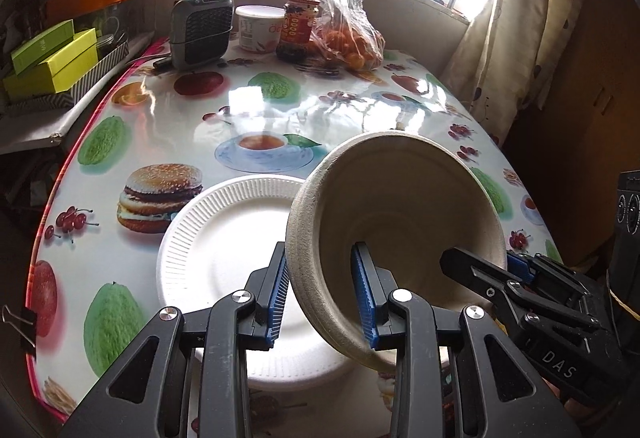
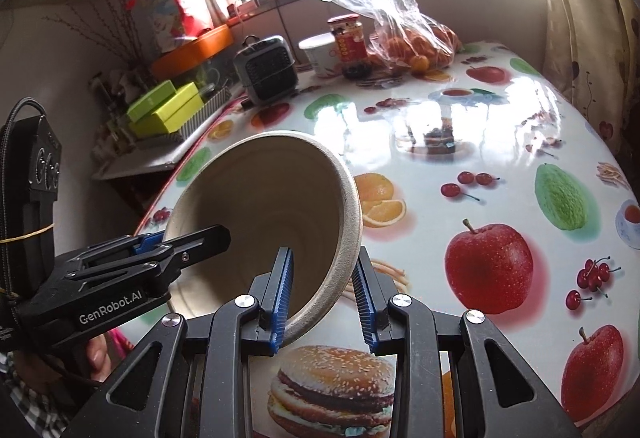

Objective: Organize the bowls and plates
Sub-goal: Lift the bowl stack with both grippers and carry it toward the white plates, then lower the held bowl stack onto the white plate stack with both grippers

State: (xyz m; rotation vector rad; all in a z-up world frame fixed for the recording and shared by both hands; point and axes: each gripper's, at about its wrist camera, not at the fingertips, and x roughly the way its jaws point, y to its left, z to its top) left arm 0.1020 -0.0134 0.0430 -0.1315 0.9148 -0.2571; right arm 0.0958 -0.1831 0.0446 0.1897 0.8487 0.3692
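Observation:
A beige paper bowl [image 1: 404,206] is held tilted in the air, its opening facing away from me. My left gripper [image 1: 325,304] straddles its left rim, one finger inside and one outside; the outer pad stands slightly off the wall. My right gripper [image 2: 325,304] straddles the opposite rim of the same bowl [image 2: 264,198], its outer pad also slightly apart. Each gripper shows in the other view: the right gripper [image 1: 480,262] and the left gripper [image 2: 192,242]. A white ribbed foam plate [image 1: 224,238] lies on the table below the bowl.
The table has a glossy fruit-print cloth [image 2: 500,166]. At its far end stand a small grey heater [image 1: 202,26], a white tub [image 1: 260,26], a red-lidded jar [image 1: 300,26] and a bag of oranges [image 1: 348,42]. Green boxes [image 1: 52,58] sit on a shelf at left.

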